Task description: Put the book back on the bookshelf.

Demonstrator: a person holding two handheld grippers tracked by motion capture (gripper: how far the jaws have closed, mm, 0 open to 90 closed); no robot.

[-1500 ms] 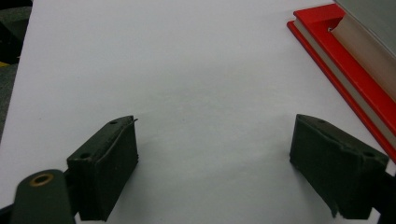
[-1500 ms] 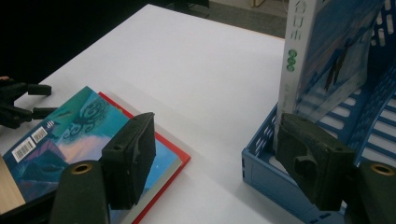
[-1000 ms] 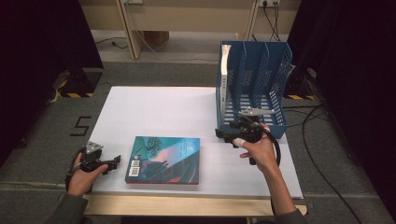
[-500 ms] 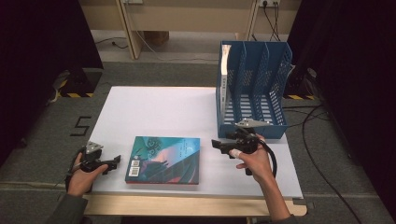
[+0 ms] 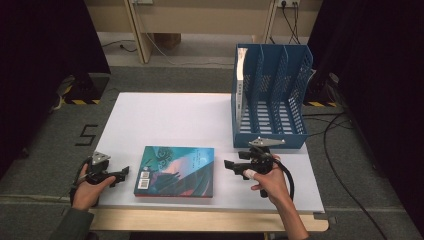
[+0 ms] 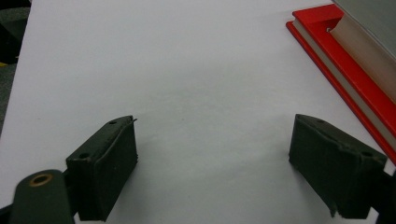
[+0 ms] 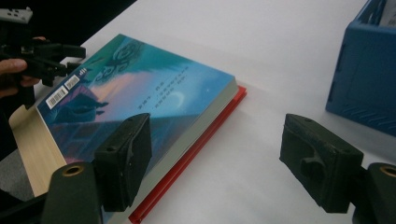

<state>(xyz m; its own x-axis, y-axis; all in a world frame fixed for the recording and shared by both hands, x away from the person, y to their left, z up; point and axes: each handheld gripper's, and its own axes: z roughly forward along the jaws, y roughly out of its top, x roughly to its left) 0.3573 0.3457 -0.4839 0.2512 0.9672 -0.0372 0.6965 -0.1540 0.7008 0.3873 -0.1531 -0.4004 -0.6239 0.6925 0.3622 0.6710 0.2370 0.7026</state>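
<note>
on the white table (image 5: 170,120), the right gripper (image 5: 235,165) is seen lower and nearer the book (image 5: 176,171) than a second ago: it was then held up in front of the blue file rack (image 5: 270,100), and it has since been brought down and toward the person, so that it now hangs just beside the book's right edge. the left gripper (image 5: 120,175) is found where it was before, and the book and the rack have not been shifted.

the table is a plain white board with a pale wooden front edge, set on grey carpet; dark curtains are hung at both sides, and cables are trailed over the floor beyond the right gripper. the rack is stood behind the right gripper, at the far right part of the table, with a thin white sheet leaned in its leftmost slot.

the left gripper is held low over the table, its jaws spread wide with bare white surface between them; nothing is gripped or touched, and the book's red back cover (image 6: 345,79) is seen just past its right jaw. the right gripper's jaws are likewise spread wide and empty: in the right gripper view the book's corner (image 7: 224,93) is lined up ahead of the gap, but it is not touched by the pads.
</note>
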